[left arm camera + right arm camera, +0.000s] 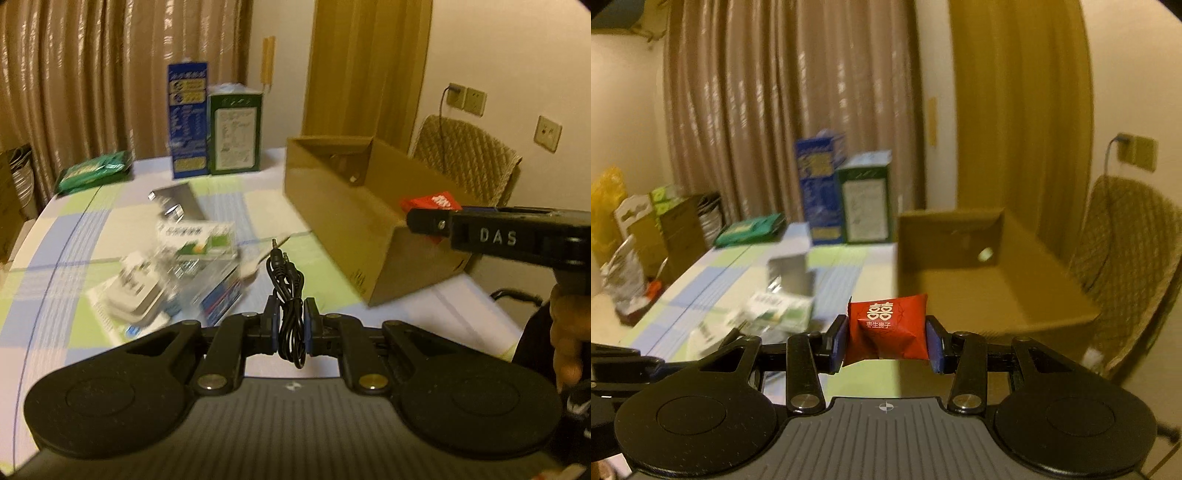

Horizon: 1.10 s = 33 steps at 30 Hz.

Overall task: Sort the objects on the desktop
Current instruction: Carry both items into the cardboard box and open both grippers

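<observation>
Cable [287, 302] comes first, a thin black cord folded into a bunch, pinched tight in the left claw [289, 325]; it is light and floppy, so its plug ends stick up loose and could snag; holding the middle of the bunch is best. Right claw [886, 341] is clamped on a small red packet [887, 326]; the packet looks soft and crinkly and very light, so a hard squeeze may crush it; its two flat sides are the place to hold. Farther off on the worktop [110, 218] sits a blurry pile, maybe a white plug and packs; the open cardboard box [997, 295] waits just beyond.
</observation>
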{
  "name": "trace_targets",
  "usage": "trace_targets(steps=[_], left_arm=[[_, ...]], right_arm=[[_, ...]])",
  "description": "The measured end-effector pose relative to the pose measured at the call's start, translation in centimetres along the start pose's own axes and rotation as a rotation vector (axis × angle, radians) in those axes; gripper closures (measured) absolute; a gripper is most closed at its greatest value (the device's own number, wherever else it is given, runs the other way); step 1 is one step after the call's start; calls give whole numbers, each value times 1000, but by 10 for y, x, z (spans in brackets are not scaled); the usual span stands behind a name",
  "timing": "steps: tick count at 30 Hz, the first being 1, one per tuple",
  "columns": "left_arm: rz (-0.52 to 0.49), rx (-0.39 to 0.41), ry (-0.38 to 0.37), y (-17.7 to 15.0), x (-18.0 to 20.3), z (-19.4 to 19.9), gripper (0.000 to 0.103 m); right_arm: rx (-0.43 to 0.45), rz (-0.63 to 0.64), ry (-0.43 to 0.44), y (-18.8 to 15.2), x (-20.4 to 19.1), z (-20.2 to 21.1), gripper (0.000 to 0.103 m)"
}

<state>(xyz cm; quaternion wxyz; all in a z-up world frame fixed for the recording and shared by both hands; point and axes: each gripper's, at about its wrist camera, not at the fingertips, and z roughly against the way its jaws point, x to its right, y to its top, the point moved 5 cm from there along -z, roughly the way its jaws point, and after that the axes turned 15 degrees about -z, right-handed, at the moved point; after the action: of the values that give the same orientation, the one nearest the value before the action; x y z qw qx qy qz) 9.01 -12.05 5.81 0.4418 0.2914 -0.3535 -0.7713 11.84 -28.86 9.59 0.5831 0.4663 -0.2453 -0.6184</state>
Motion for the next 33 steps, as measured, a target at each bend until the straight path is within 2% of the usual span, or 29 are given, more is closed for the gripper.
trace_targets(steps=[8,15,23,33], left_arm=[[-16,67,-70,65,30,-29,94],[-33,88,-113,108,51,-59,94],[-5,70,-139,128,53,-97,94],[36,35,-171,128,52,-135,92]], right_arm=[[23,18,-55,42,42,-12,62],[-30,-19,-79,54,73,-36,62],[-66,-70,-81,57,91,-57,62],[-77,-97,-108,58,110,-68,62]])
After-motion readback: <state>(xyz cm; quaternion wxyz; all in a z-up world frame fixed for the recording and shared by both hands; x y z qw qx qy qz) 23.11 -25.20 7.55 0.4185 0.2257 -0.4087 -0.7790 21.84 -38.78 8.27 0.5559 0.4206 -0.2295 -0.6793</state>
